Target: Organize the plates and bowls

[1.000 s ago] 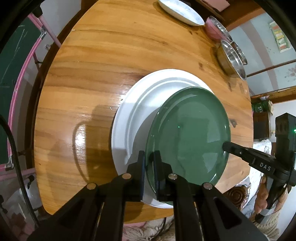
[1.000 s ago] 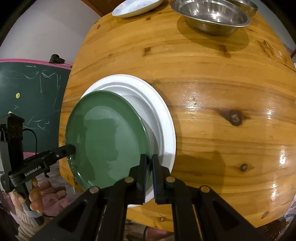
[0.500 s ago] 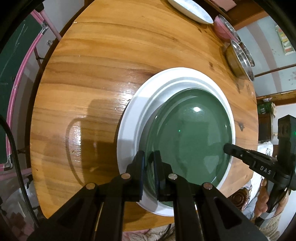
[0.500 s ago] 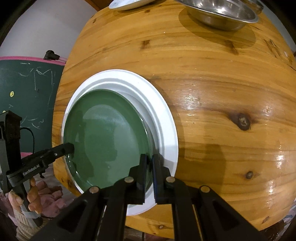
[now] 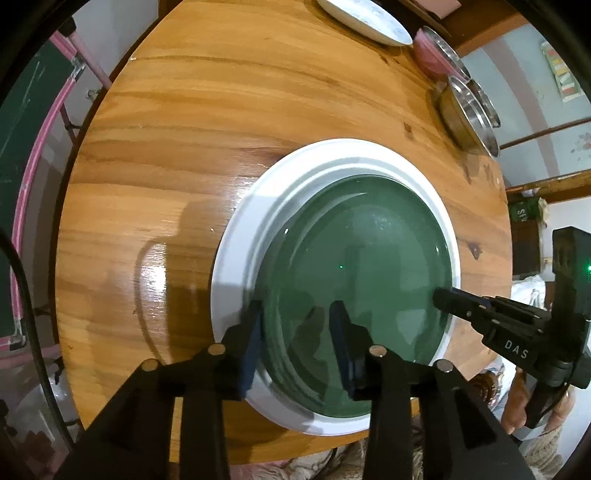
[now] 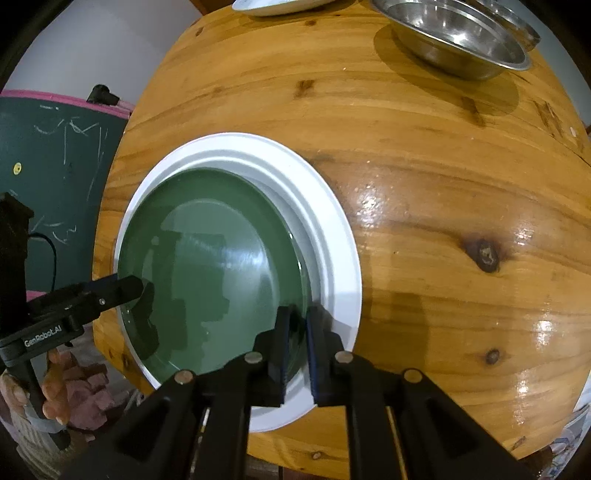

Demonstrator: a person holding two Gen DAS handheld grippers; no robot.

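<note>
Green plate [image 5: 364, 258]: glossy dark green, round, shallow; lying flat, nested inside white plate [image 5: 240, 254] near tabletop [image 5: 155, 155] edge.
Left gripper [image 5: 297, 332]: released, jaws just opened, astride green rim, pads clear.
Right gripper [image 6: 298, 332]: clenched on the green rim's opposite side.
Far edge: steel bowl [image 6: 461, 40], small white dish [image 5: 364, 18].

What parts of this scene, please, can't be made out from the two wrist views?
- Green plate near rim: covered by right hand-held gripper, so its grip is unclear.
- Small white plate: cut off by the top edge.
- Steel bowls: edge-on in the left view, contents hidden.
- Pink dish: mostly hidden.
</note>
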